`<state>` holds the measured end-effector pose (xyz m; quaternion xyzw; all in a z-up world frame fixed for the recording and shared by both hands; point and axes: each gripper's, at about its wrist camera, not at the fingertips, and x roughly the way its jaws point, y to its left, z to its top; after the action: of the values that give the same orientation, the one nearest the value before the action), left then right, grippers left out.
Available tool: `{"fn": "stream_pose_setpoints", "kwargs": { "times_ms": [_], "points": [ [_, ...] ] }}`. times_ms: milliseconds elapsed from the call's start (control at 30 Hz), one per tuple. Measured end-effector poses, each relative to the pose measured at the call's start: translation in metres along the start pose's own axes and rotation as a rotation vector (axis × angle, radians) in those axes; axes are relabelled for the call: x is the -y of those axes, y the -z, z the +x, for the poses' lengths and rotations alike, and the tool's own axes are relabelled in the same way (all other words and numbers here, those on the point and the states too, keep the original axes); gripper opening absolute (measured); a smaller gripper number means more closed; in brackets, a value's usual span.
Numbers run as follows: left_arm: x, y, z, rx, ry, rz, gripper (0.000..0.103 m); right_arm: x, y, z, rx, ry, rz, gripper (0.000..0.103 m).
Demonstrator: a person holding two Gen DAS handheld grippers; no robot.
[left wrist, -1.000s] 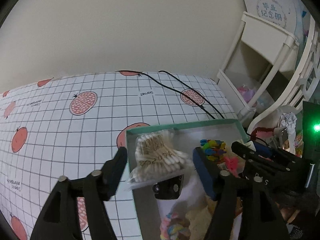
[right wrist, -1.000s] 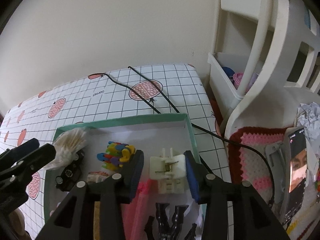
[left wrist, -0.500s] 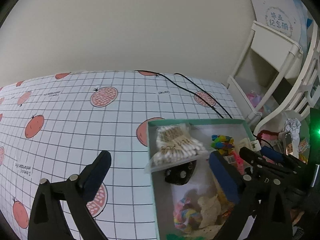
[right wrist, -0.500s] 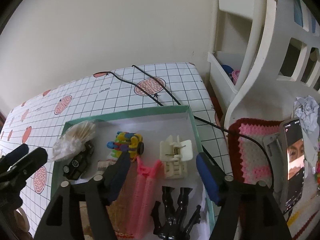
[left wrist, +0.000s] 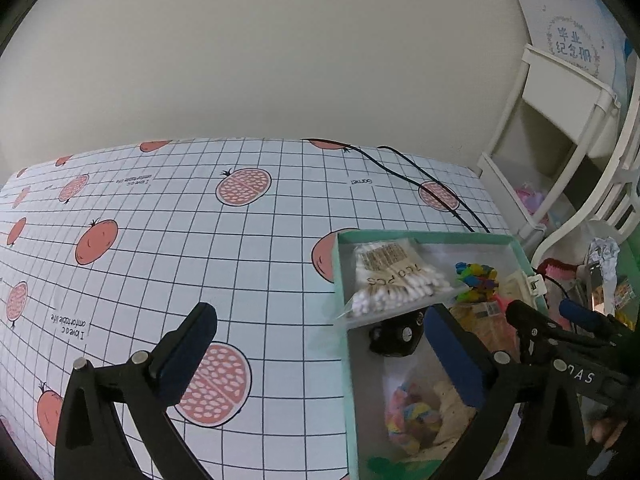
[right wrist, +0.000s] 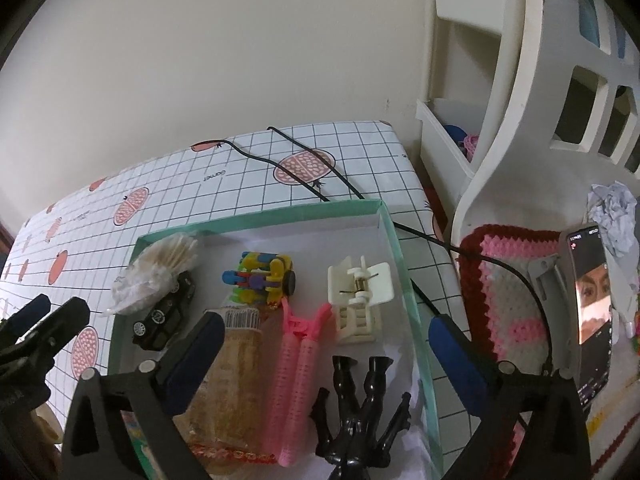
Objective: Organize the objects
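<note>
Both the left gripper (left wrist: 320, 356) and the right gripper (right wrist: 326, 346) hang with jaws spread wide and empty above the green box (right wrist: 394, 240) on the worktop (left wrist: 200, 240). The bag of cotton swabs (left wrist: 394, 284) lies in the box's far left corner, atop a black toy car (right wrist: 166, 316).

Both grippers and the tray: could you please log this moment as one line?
left gripper: open, empty | right gripper: open, empty | cotton swabs: in tray | white clip: in tray
</note>
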<state>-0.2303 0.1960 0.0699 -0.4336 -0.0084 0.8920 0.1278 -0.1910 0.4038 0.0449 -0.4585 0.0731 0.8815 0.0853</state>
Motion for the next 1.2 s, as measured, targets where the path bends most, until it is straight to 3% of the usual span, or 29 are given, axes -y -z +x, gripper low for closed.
{"fn": "stream_pose_setpoints", "kwargs": {
  "times_ms": [367,467,733,1200],
  "points": [
    [-0.013,0.011,-0.022,0.016,0.001,-0.02,0.103,-0.019,0.015,-0.022,0.002,0.016,-0.018,0.103],
    [-0.018,0.017,-0.031,0.024,-0.028,-0.017,0.103,-0.027,0.022,-0.029,0.002,0.009,-0.025,0.103],
    [-0.037,0.044,-0.063,0.044,-0.085,-0.006,0.103,-0.04,0.047,-0.06,0.031,-0.004,-0.011,0.103],
    [-0.063,0.098,-0.115,0.074,-0.103,-0.046,0.103,-0.055,0.1,-0.105,0.064,-0.033,0.004,0.103]
  ]
}}
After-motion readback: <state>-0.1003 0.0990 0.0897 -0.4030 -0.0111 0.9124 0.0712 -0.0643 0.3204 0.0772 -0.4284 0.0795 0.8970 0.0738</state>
